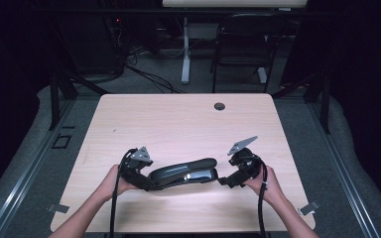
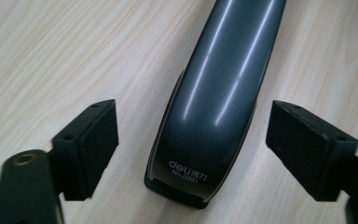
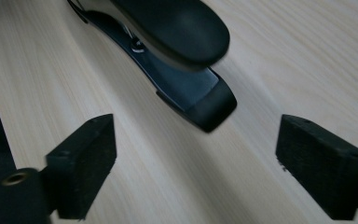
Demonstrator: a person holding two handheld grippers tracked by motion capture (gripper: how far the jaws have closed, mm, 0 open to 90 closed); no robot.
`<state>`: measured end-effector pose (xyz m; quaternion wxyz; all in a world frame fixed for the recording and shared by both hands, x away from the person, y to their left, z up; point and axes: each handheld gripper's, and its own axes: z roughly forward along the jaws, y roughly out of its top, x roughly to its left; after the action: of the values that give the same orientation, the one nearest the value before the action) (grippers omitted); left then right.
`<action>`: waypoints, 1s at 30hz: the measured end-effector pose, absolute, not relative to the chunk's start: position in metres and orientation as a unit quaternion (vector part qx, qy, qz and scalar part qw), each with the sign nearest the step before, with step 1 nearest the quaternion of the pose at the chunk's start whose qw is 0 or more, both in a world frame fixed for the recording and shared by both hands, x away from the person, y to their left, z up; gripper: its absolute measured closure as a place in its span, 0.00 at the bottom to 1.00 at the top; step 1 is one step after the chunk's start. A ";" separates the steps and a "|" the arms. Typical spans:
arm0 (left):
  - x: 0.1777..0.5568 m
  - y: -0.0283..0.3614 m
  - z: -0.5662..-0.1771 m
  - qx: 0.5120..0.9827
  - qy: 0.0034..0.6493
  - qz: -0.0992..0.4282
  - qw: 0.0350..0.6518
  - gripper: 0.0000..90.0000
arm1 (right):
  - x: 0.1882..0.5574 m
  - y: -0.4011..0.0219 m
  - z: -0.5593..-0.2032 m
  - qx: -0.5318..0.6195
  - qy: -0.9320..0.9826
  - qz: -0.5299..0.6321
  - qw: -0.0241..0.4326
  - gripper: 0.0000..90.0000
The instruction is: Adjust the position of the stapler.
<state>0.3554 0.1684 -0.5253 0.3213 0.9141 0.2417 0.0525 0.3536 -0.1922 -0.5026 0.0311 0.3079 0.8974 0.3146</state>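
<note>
A long dark grey stapler lies across the near part of the wooden table, its handle raised at the right end. My left gripper is at the stapler's left, rear end. In the left gripper view that rounded rear end, printed "deli No.0391", sits between the pads with a gap on each side, so the left gripper is open. My right gripper is just off the front end. In the right gripper view the stapler's front tip lies ahead of the open right gripper, with bare wood between the pads.
A round cable hole is in the table's far edge. Beyond the table stand a black chair and a white desk leg. Small clips mark the table's near corners. Bare wood stretches across the far half.
</note>
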 end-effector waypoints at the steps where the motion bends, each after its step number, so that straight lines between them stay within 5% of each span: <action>1: 0.355 0.168 -0.526 0.914 0.242 0.052 0.321 0.26 | 0.355 -0.189 -0.502 0.308 0.897 0.316 0.034 0.16; 8: 0.354 0.166 -0.530 0.920 0.225 0.038 0.318 0.42 | 0.366 -0.168 -0.499 0.300 0.894 0.329 0.046 0.33; 14: 0.354 0.165 -0.531 0.924 0.215 0.044 0.313 0.43 | 0.372 -0.158 -0.498 0.297 0.892 0.338 0.044 0.45; 30: 0.360 0.165 -0.530 0.932 0.186 0.033 0.309 0.45 | 0.369 -0.156 -0.499 0.308 0.887 0.342 0.042 0.47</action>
<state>0.3600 0.1654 -0.5305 0.3086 0.9322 0.1863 0.0335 0.3686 -0.1563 -0.4993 0.0422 0.3084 0.8866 0.3422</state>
